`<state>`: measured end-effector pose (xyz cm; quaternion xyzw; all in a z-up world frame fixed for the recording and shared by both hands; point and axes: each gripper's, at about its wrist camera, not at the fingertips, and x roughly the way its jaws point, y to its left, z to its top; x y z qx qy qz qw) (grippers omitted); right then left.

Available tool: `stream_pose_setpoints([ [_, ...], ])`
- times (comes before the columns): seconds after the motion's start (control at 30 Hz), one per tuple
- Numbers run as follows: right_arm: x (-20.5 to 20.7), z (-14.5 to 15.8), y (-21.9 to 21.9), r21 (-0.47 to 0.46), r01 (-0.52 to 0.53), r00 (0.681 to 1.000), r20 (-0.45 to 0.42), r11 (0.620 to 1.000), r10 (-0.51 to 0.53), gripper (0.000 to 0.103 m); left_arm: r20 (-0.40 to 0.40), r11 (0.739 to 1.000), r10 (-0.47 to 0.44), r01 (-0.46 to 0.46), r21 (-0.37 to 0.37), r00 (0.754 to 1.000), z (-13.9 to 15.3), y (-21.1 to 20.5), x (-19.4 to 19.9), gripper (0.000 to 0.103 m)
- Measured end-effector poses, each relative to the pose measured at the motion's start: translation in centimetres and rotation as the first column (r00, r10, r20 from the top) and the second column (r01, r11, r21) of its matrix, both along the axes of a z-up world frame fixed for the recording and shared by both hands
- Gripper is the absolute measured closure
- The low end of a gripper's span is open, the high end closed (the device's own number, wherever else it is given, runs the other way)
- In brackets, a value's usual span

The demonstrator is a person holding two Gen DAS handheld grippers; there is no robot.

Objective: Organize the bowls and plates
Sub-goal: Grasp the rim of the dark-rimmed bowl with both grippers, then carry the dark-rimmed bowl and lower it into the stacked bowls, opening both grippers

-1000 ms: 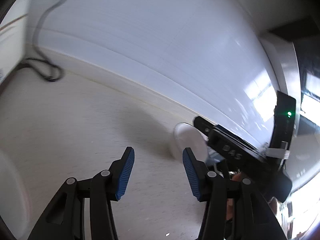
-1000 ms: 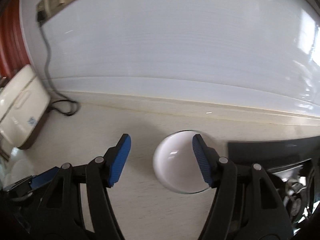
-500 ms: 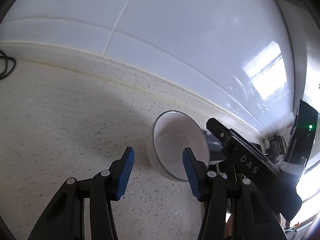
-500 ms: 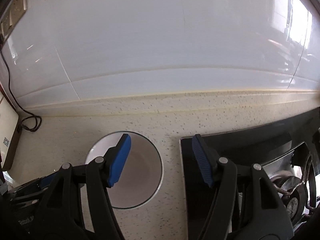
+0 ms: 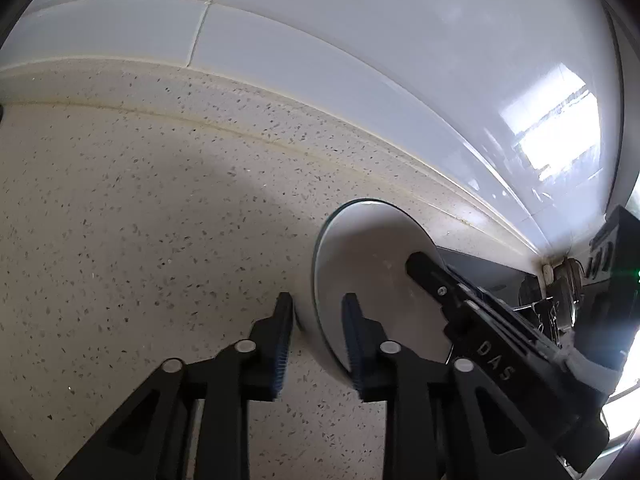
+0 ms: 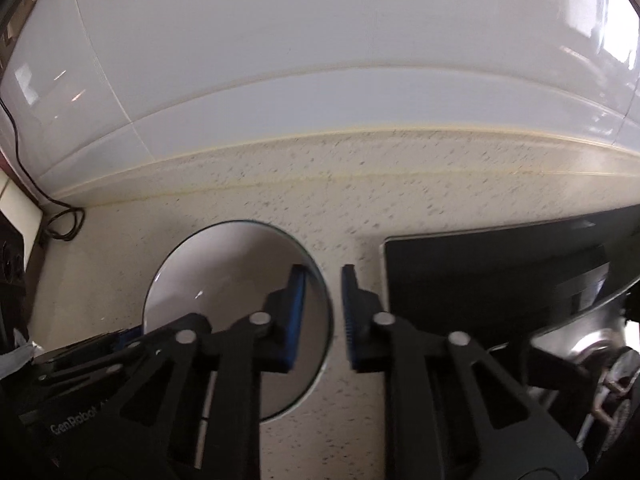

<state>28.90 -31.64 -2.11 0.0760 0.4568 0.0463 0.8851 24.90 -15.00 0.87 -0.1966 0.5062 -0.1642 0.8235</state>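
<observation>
A white bowl [image 5: 372, 264] sits on the speckled beige counter [image 5: 140, 220] near the back wall. My left gripper [image 5: 316, 340] straddles the bowl's left rim, one blue pad outside and one inside, jaws narrowed on the rim. The bowl also shows in the right wrist view [image 6: 224, 276]. My right gripper [image 6: 324, 312] straddles the bowl's right rim, left pad inside the bowl and right pad outside, jaws narrowed on it. Each gripper's body shows in the other's view.
A black glass cooktop [image 6: 500, 264] lies right of the bowl, with a metal burner [image 6: 592, 356] at the far right. A white tiled wall [image 6: 320, 60] backs the counter. A black cable [image 6: 60, 224] and an appliance lie at the far left.
Both grippers moved in onto the bowl and their jaws narrowed from wide open to closed over opposite rims. The bowl stays on the counter.
</observation>
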Motion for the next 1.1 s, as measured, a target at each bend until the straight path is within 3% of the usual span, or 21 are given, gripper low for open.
stream_pose_setpoints([
  [0.23,-0.4,0.6,0.5,0.023,-0.036,0.999,0.014,0.999,0.036,0.089,-0.02,0.999,0.022,-0.021,0.048,1.0,-0.1,0.5,0.4,0.089],
  [0.37,-0.4,0.6,1.5,0.02,-0.055,0.998,0.007,0.998,0.055,0.089,-0.035,0.997,0.032,-0.029,0.066,0.999,0.3,1.6,-0.2,0.09],
  [0.57,-0.9,1.0,3.4,0.04,-0.096,0.995,0.005,0.995,0.096,0.088,-0.065,0.997,0.067,-0.064,0.038,0.996,0.8,4.3,-1.2,0.091],
  [1.1,-6.5,6.9,12.1,0.075,-0.255,0.965,0.089,0.964,0.248,0.088,0.019,0.979,0.188,-0.189,0.071,0.982,7.7,12.7,-9.1,0.091],
])
